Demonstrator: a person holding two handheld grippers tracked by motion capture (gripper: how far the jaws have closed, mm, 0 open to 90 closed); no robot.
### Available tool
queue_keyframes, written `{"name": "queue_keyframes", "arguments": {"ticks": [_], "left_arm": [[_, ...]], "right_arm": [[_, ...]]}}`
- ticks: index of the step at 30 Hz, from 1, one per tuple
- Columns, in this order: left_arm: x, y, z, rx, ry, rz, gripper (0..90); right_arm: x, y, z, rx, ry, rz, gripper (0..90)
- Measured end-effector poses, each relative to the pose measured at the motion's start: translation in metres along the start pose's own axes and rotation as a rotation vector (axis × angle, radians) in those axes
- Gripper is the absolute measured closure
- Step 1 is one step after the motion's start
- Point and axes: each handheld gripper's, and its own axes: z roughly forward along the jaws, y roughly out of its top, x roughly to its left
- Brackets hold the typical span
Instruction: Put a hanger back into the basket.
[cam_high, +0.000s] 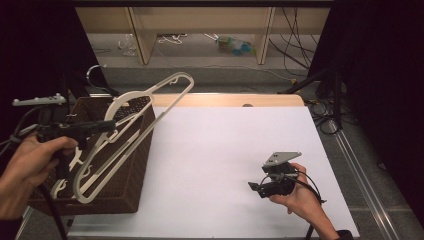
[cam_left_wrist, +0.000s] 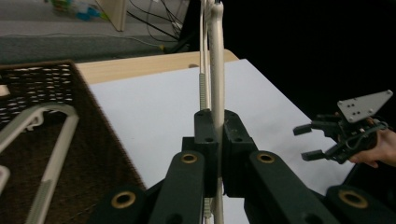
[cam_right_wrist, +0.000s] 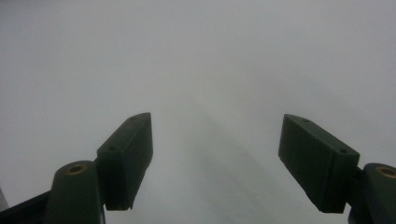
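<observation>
Broad white table (cam_high: 225, 165) spread under the high view, pale wooden edge along its far side. At the table's left edge, dark brown wicker basket (cam_high: 132, 170), deep-walled, with another cream hanger (cam_left_wrist: 49, 154) lying inside, seen in the left gripper view. Over that basket, cream hanger (cam_high: 145, 117) lifted clear and tilted, long loop end pointing up and away toward the far side, lower end hanging above the basket's near wall. Left tongs (cam_high: 107, 125) clamped tight on that hanger, black pads pressed flat against the thin cream bar (cam_left_wrist: 216, 84), bar rising straight up between them in the left gripper view. Left hand (cam_high: 27, 165) wrapped round the handle at the picture's left edge, cable trailing down. Well apart, down at the near right of the table, right tongs (cam_high: 256, 187) held low over the bare white surface, grey three-cornered plate on top, right hand (cam_high: 300, 197) behind. Those tongs spread wide, nothing between the pads (cam_right_wrist: 126, 158), only blank white table beyond them in the right gripper view.
</observation>
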Motion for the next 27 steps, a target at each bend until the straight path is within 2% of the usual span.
{"name": "queue_keyframes", "arguments": {"ticks": [2,3,4,8,9,10,11,15,16,21,25,27], "left_arm": [[0.01,0.001,-0.008,-0.005,0.018,-0.005,86.8],[0.015,0.001,-0.012,-0.013,0.031,-0.012,86.8],[0.021,0.001,-0.017,-0.015,0.037,-0.018,86.8],[0.045,-0.003,-0.03,-0.03,0.082,-0.045,86.8],[0.051,-0.005,-0.032,-0.03,0.087,-0.053,86.8],[0.057,-0.006,-0.034,-0.037,0.094,-0.06,86.8],[0.062,-0.008,-0.036,-0.04,0.099,-0.069,86.8],[0.08,-0.013,-0.039,-0.035,0.112,-0.097,86.8],[0.084,-0.014,-0.039,-0.03,0.116,-0.098,86.8],[0.098,-0.019,-0.038,0.001,0.112,-0.082,86.8],[0.108,-0.021,-0.037,0.008,0.115,-0.083,86.8],[0.113,-0.021,-0.035,0.027,0.122,-0.08,86.8]], "right_arm": [[0.0,-0.001,0.001,-0.01,-0.007,0.004,27.1],[0.002,-0.001,0.0,0.0,0.001,0.027,27.1],[0.001,-0.001,-0.001,0.012,0.008,0.023,27.1],[0.0,-0.003,-0.001,-0.019,-0.007,0.003,27.1],[0.001,-0.003,-0.002,-0.014,-0.001,0.029,27.1],[0.0,-0.003,-0.003,-0.002,0.002,0.024,27.1],[-0.001,-0.003,-0.002,-0.014,-0.003,0.005,27.1],[0.0,-0.005,-0.001,-0.016,-0.006,0.023,27.1],[-0.001,-0.005,-0.002,-0.004,-0.001,0.011,27.1],[0.001,-0.006,-0.002,-0.003,0.002,0.028,27.1],[0.001,-0.007,0.0,-0.008,0.001,0.01,27.1],[0.001,-0.007,-0.001,0.012,0.012,0.011,27.1]]}}
